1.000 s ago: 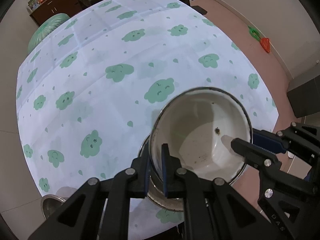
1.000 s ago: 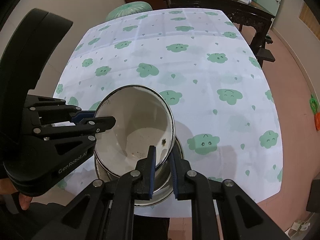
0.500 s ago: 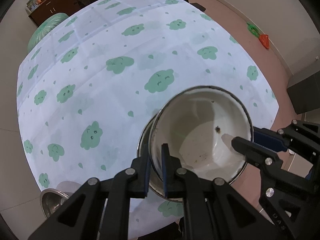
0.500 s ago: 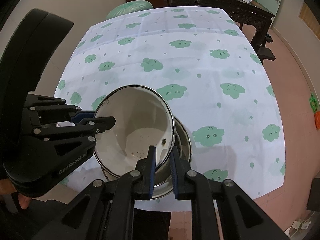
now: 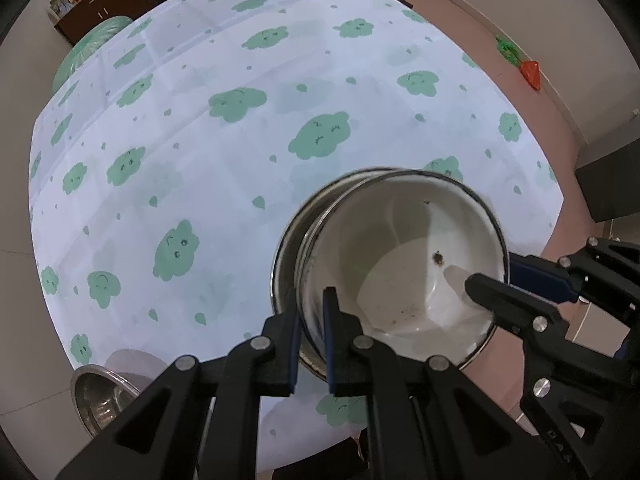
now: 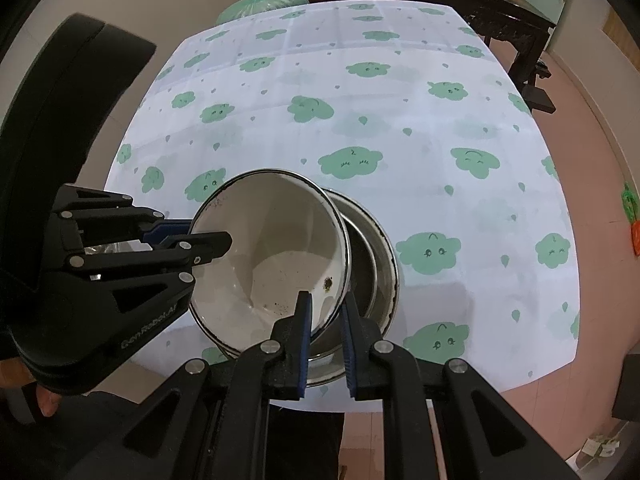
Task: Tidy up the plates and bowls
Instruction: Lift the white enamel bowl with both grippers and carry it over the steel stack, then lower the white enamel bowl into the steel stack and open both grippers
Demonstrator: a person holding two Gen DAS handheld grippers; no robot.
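Both grippers, left [image 5: 312, 344] and right [image 6: 325, 344], have their fingers clenched on the white bowl's [image 5: 404, 264] rim, hovering over the metal bowl [image 6: 372, 264] near the surface's edge. Not nested yet; another steel bowl [image 5: 100, 396] waits left.

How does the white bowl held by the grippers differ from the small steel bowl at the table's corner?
The white enamel bowl is white inside with a dark rim; the small steel bowl is bare shiny metal. The white enamel bowl looks larger and deeper. It is clamped at the rim by the left gripper and right gripper, over a metal basin; the small steel bowl sits alone, untouched. Both are round and open side up.
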